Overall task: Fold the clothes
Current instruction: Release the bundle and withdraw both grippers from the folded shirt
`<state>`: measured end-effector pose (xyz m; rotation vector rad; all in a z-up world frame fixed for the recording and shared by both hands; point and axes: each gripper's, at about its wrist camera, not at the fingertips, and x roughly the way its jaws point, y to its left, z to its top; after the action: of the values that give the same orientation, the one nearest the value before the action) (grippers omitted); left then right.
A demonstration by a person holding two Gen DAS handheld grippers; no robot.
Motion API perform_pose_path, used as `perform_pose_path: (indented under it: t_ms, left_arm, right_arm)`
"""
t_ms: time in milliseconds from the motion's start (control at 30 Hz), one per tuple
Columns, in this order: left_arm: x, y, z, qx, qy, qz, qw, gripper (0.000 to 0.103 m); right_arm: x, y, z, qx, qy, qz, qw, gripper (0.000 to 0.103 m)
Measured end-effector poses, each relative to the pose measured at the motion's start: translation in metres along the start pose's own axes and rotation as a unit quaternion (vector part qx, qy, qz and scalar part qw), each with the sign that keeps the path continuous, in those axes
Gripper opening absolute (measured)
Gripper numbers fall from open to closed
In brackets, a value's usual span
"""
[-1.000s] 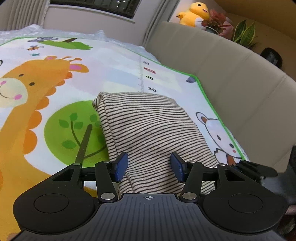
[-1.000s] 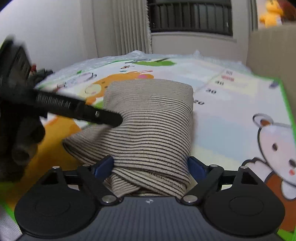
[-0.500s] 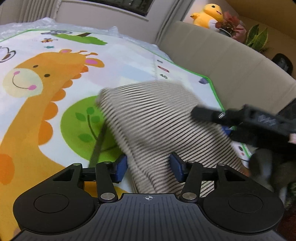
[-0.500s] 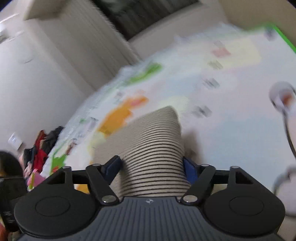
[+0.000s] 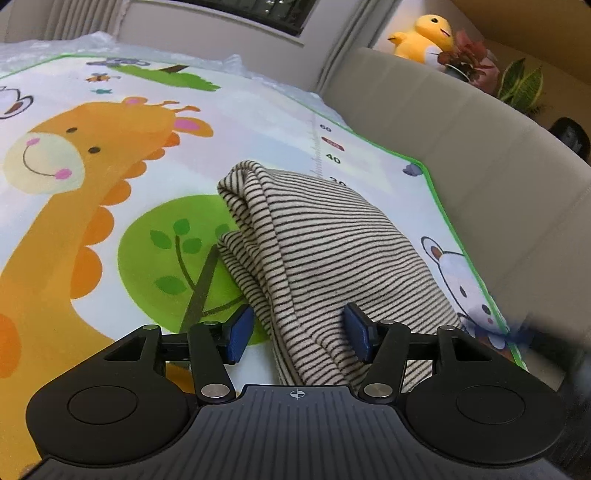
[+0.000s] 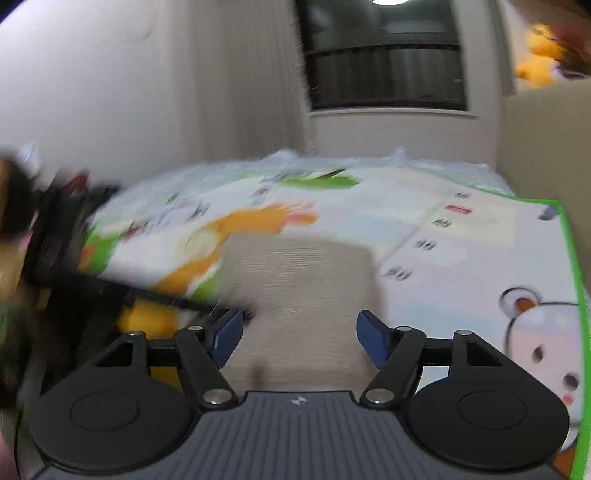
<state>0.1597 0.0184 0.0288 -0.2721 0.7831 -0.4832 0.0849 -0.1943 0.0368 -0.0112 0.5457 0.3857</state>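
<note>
Soft, even indoor light, left wrist view sharp, right wrist view heavily motion-blurred, ceiling lamp (image 6: 386,2) glaring, fisheye bending at edges

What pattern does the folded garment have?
Thin dark stripes on beige; the garment shows best in the left wrist view.

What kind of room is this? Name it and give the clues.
Probably a home living room or child's play area: a cartoon giraffe play mat lies on the floor, a beige sofa runs beside it, and a yellow plush duck sits behind.

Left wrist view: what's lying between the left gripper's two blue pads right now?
The folded striped garment: its near end runs between the open left gripper, closer to the right pad, with a strip of play mat showing beside the left pad.
</note>
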Motion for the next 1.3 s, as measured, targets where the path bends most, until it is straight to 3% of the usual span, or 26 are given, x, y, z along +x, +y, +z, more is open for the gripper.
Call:
perform_pose_path:
  t_ms: [67,167,333,467,600,700,767,867,1000,1067,1167,1300]
  left_arm:
    - [-0.001,-0.003,-0.002,0.003,-0.001,0.005,1.0000,0.062]
    - [-0.005,-0.007,-0.004,0.023,-0.008,0.021,0.9995,0.062]
    - [-0.005,0.000,-0.003,0.008,-0.004,0.013,0.9999,0.064]
    - [-0.010,-0.002,-0.003,0.017,-0.008,0.016,0.9997,0.063]
    - [-0.025,-0.002,0.000,0.017,-0.021,0.017,0.9995,0.055]
    - [-0.043,-0.007,0.011,0.014,-0.054,0.004,0.9984,0.050]
    - [-0.050,-0.012,0.019,0.011,-0.073,-0.016,0.9972,0.050]
    - [-0.044,-0.019,0.030,0.017,-0.074,-0.040,0.9963,0.050]
    - [-0.009,-0.017,0.024,0.030,-0.028,-0.022,0.9989,0.050]
    - [0.006,-0.008,0.016,0.021,-0.011,-0.018,0.9996,0.055]
    - [0.015,0.017,0.014,-0.027,-0.005,-0.044,0.9987,0.059]
    - [0.020,0.035,0.026,-0.031,-0.024,-0.023,0.9989,0.059]
  right_arm:
    - [0.019,0.023,-0.025,-0.060,0.039,-0.020,0.997,0.080]
    - [0.024,0.052,-0.039,-0.160,0.034,-0.058,0.985,0.085]
    - [-0.014,0.021,-0.002,-0.061,0.014,0.029,0.998,0.085]
    - [-0.025,-0.030,0.025,0.077,-0.003,0.102,0.992,0.059]
    - [0.008,-0.067,0.038,0.150,-0.026,0.070,0.986,0.058]
    - [0.055,-0.062,0.026,0.114,0.035,0.017,0.993,0.064]
    - [0.059,-0.053,0.019,0.084,0.030,-0.006,0.996,0.066]
    - [0.037,-0.050,0.017,0.095,0.023,-0.001,0.995,0.067]
    - [0.009,-0.042,-0.003,0.074,0.035,-0.007,0.997,0.082]
    - [0.008,-0.047,-0.018,0.106,0.052,0.001,0.993,0.087]
    - [0.018,-0.060,-0.026,0.177,0.069,0.032,0.981,0.089]
    - [0.039,-0.057,-0.016,0.155,0.062,0.030,0.985,0.087]
